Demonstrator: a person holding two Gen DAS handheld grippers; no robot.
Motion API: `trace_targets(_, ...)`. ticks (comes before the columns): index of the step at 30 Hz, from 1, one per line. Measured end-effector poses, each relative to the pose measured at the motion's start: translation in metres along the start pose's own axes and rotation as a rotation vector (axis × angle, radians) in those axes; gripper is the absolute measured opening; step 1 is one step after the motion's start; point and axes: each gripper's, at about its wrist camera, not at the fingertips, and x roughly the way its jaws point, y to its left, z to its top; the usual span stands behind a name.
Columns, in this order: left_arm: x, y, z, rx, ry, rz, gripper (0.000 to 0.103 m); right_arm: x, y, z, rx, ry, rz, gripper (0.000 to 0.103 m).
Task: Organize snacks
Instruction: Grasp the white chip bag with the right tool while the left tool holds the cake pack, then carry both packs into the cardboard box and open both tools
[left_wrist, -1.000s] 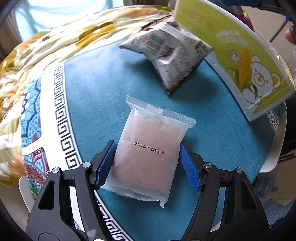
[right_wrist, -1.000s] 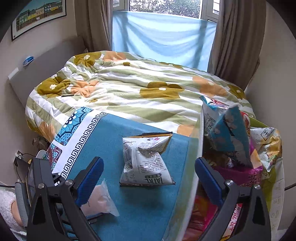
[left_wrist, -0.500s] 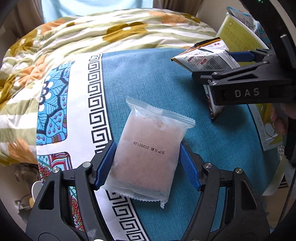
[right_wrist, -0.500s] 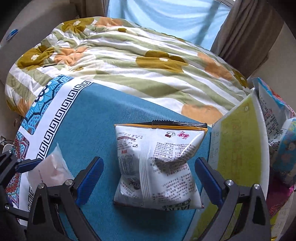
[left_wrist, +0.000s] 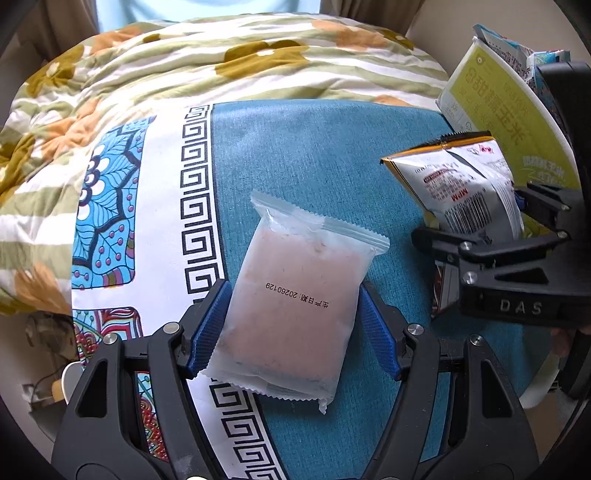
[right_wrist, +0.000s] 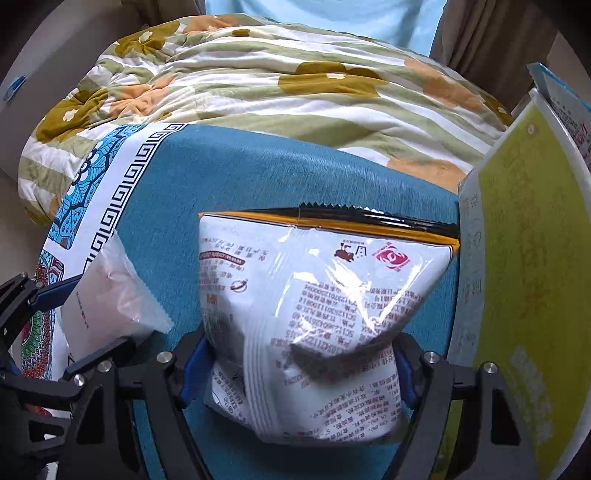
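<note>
1. Down over the white snack bag (right_wrist: 314, 325) has come the right gripper (right_wrist: 295, 369), which a second ago hung above it; its jaws are closing, blue pads denting the bag's lower sides.
2. Left gripper (left_wrist: 295, 332) holds the translucent pink packet (left_wrist: 295, 314) at half-open width, both pads pressed to its edges.
3. Both snacks lie above the teal cloth (left_wrist: 314, 155), beside the yellow-green box (right_wrist: 524, 258).

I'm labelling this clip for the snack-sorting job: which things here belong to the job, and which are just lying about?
Part of the job:
- pink translucent packet, between the left gripper pads
- white printed snack bag, right gripper closing on it
- yellow-green box holding other snack bags

Just lying about:
- floral quilt
- teal patterned cloth
- curtains
</note>
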Motion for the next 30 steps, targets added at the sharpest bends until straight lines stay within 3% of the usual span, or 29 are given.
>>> trace_targets(5,0.004,-0.006,0.001,0.026,0.011,0.018,0.066,-0.004,0.001,-0.021,0.029,0.012,0.026,0.075)
trace_targets(10,0.007,-0.015,-0.001,0.083,0.018,0.071,0.065,-0.009,-0.003,-0.028,0.073,-0.001,0.050,0.067)
trace_targets(16,-0.006,-0.003,-0.004,0.011,0.003,-0.003,0.062,-0.019,0.000,-0.032,0.087,-0.021,0.053,0.061)
trace_targets(23,-0.071,-0.014,0.005,-0.001,-0.095,-0.008,0.062,-0.065,-0.001,-0.037,0.127,-0.105,0.075,0.060)
trace_targets(30,-0.159,-0.070,0.028,0.009,-0.225,-0.002,0.062,-0.162,-0.029,-0.047,0.152,-0.301,0.117,0.060)
